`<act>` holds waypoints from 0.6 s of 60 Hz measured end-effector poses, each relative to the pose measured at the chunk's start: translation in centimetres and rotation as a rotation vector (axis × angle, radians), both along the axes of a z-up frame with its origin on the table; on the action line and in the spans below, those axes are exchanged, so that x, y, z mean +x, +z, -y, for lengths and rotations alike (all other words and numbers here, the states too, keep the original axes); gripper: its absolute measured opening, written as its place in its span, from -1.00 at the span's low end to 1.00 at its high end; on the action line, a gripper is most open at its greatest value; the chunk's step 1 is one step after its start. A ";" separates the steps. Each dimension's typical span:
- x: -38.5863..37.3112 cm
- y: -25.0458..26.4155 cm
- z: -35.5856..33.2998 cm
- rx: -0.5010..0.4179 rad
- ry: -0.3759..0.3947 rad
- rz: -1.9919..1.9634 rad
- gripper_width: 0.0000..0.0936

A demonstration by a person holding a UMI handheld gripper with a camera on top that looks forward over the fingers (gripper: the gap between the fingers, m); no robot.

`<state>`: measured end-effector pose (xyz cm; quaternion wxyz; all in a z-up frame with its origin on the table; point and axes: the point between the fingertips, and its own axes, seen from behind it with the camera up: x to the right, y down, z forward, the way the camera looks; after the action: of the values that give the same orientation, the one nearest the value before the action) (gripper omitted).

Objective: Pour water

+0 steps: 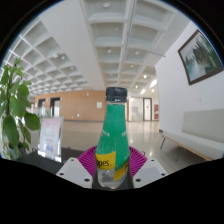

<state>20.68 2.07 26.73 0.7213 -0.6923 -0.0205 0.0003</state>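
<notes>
Green bottle stands upright right between the gripper fingers, dark cap on top, yellow label low on the body w/ clear plastic below it. Magenta pads show at both sides of the bottle's lower part and look to be pressing on it, so the tool reads as clenched on the bottle (the contact itself is hard to make out at the base, so that's prob. right but not certain). White finger parts w/ small screws flank the pads at either side.

Bottle seems lifted, seen against a big hall behind it: coffered white ceiling w/ rows of lights running away from the camera, shiny floor beyond.

Off to the left side, a leafy green plant and a white sign or board next to it. To the right, a framed picture on a white wall, and a long white bench or counter below it. Liquid level in the bottle can't be told.
</notes>
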 end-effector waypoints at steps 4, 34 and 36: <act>2.4 -5.7 -1.5 -0.096 -0.020 0.026 -0.14; 4.7 -18.7 -2.2 -0.311 -0.055 0.028 0.10; 4.7 -18.9 -2.2 -0.323 -0.058 0.029 0.18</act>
<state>25.37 4.27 7.85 0.6001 -0.7994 -0.0106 -0.0272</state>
